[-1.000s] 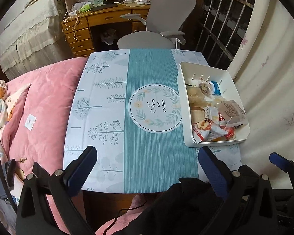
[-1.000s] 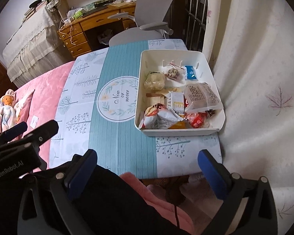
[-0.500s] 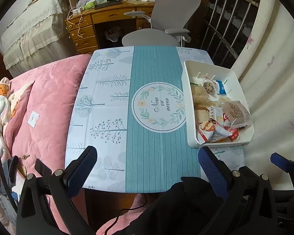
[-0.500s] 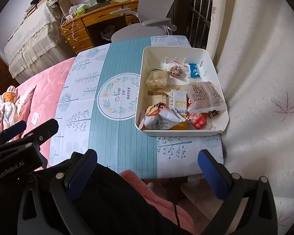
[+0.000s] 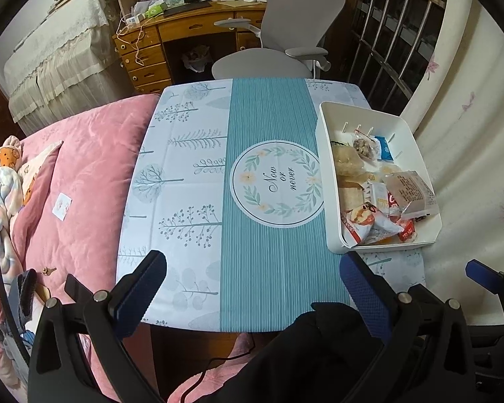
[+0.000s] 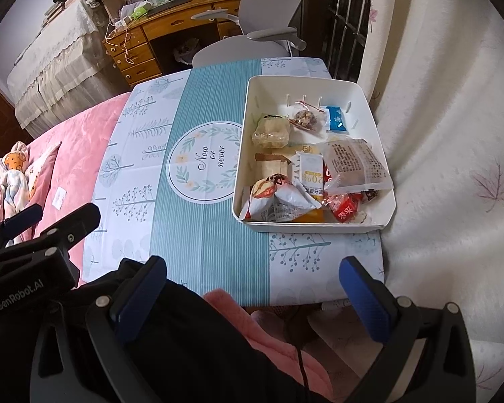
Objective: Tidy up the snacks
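We hold both claws back at the near edge of the desk point(image 5: 191, 154), above our lap, and the snacks point(image 6: 305, 168) all lie in the white bin point(image 6: 369, 107) on the desk's right side. No packet lies on the cloth outside it.

The left claw point(image 5: 252, 288) is spread wide and holds nothing; the right claw point(image 6: 252, 292) is also spread wide and holds nothing.

The relation that matters is the side. In the left wrist view the bin point(image 5: 326, 174) sits far off to the right of the claw's line, beyond the round print. In the right wrist view it lies ahead and only slightly right, with its near wall well apart from the fingertips but squarely reachable. So we judge the right claw the nearer one for any reach into the bin.

The bin's long axis runs away from us, roughly along the right claw's forward line. Its near end is crowded: a crumpled bag point(image 6: 279, 198), a red packet point(image 6: 346, 208) and a large clear packet point(image 6: 356, 164) overlap there. The far end is looser, with a blue packet point(image 6: 336, 119) by the back wall.

This fits 2 stages: snacks gathered and done, or snacks piled and awaiting sorting. We cannot tell which.
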`<state>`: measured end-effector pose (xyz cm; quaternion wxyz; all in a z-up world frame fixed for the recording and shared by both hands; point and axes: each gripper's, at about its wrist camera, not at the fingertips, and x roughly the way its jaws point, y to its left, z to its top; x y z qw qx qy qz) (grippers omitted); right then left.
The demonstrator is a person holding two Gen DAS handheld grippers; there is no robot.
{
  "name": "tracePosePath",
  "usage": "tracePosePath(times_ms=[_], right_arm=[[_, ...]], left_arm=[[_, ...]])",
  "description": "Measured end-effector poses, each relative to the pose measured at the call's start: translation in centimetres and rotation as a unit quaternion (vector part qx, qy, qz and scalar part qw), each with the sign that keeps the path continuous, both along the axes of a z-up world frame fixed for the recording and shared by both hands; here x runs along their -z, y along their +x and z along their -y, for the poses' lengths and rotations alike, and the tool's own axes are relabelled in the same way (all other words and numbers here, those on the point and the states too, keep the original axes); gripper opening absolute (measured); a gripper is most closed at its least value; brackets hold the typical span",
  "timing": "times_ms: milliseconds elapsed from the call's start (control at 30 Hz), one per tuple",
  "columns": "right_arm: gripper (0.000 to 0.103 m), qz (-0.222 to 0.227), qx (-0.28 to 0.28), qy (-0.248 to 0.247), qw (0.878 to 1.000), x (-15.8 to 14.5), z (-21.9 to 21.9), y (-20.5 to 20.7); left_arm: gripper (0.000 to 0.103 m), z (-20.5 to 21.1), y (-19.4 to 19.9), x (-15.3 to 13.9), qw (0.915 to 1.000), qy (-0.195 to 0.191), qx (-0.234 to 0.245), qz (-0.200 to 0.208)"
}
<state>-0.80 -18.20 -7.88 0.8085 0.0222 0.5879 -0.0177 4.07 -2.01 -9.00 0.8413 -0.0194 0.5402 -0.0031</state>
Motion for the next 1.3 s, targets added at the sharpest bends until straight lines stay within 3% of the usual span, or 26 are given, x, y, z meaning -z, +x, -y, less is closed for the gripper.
tracePosePath(times_ms=[1300], right_arm=[[0.103, 0.007, 0.002, -0.034, 0.999, -0.2, 0.1, 1.0]], left_arm=[[0.103, -0.1, 1.1, -0.1, 1.0, 0.003, 0.003, -0.002]])
